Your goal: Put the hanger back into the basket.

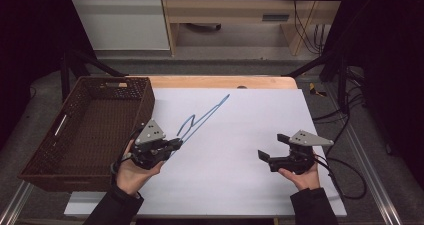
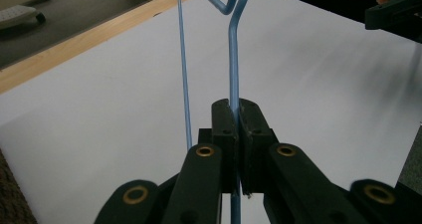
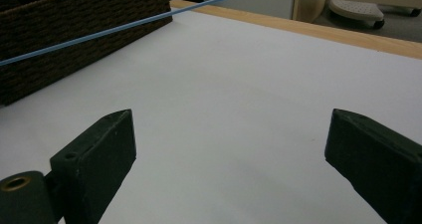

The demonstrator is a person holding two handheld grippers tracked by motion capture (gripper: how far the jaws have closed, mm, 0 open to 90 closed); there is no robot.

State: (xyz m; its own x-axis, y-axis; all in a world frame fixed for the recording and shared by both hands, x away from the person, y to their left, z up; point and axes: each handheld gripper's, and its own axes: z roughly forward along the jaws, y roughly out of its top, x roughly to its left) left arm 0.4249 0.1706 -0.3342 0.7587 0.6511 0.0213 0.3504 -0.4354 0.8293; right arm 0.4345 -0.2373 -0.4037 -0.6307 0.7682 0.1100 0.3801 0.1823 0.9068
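No legible text, labels, brand marks, numbers or signs appear on any surface in view.

The top of the blue wire hanger (image 2: pixel 233 50) is cut off by the upper edge in the left gripper view. Its lower wire is hidden between the jaws there.
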